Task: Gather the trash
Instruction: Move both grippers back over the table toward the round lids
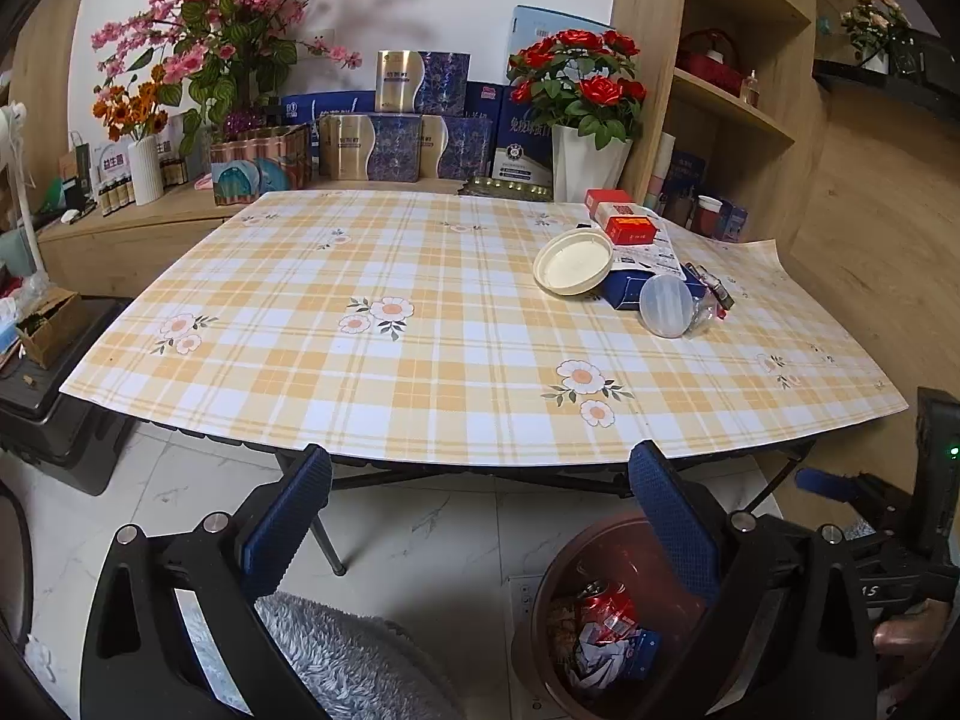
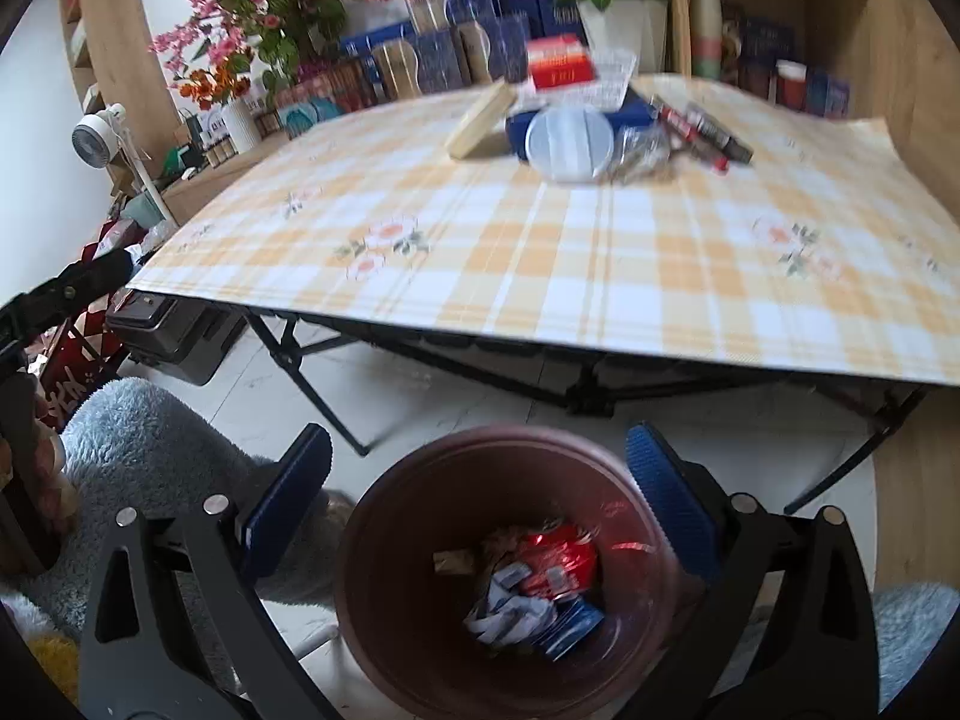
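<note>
A brown trash bin stands on the floor in front of the table, holding a crushed red can and paper scraps; it also shows in the left wrist view. My right gripper is open and empty just above the bin's rim. My left gripper is open and empty, below the table's front edge. Trash lies at the table's far right: a cream lid, a clear plastic lid, red boxes, a blue box and dark wrappers.
The folding table with a checked cloth fills the middle. Flower vases, gift boxes and a wooden shelf stand behind it. A fluffy grey rug and a black case are on the floor.
</note>
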Demonstrator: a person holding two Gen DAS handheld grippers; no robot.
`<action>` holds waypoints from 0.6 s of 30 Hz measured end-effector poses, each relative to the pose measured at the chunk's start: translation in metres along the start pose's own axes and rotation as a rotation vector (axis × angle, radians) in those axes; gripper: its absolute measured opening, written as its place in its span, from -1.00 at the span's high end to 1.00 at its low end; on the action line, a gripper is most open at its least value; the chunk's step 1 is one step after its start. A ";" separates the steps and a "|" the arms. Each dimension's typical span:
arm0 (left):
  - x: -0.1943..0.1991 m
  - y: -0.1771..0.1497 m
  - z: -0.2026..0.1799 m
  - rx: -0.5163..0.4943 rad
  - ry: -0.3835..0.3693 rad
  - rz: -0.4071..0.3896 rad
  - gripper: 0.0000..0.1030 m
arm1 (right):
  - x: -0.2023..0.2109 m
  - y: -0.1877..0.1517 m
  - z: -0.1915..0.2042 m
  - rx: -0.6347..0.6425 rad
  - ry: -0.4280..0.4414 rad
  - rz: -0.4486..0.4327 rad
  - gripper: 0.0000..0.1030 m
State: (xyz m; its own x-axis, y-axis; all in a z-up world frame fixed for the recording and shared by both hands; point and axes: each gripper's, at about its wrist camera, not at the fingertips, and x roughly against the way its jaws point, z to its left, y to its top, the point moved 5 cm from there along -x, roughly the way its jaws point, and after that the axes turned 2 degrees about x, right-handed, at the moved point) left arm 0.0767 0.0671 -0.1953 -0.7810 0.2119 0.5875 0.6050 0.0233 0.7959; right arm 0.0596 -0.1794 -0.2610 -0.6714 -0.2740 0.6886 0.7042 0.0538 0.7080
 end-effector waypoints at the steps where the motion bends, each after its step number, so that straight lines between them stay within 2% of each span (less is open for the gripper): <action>1: 0.001 0.000 -0.001 -0.005 0.000 -0.007 -0.88 | 0.002 0.000 -0.001 0.001 -0.008 -0.006 -0.89; 11: 0.001 0.005 0.000 -0.014 0.026 -0.009 -0.88 | 0.011 0.009 -0.007 -0.004 -0.060 -0.035 -0.89; 14: 0.003 0.014 0.000 -0.016 0.048 -0.042 -0.88 | 0.013 0.013 -0.012 0.005 -0.082 -0.034 -0.89; 18: -0.001 0.031 -0.003 0.004 0.012 -0.075 -0.88 | 0.014 0.022 -0.021 0.007 -0.106 -0.037 -0.89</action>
State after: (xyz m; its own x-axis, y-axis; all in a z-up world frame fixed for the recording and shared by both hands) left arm 0.0959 0.0648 -0.1710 -0.8260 0.1973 0.5281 0.5454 0.0425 0.8371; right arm 0.0702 -0.2019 -0.2388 -0.7177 -0.1733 0.6745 0.6771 0.0525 0.7340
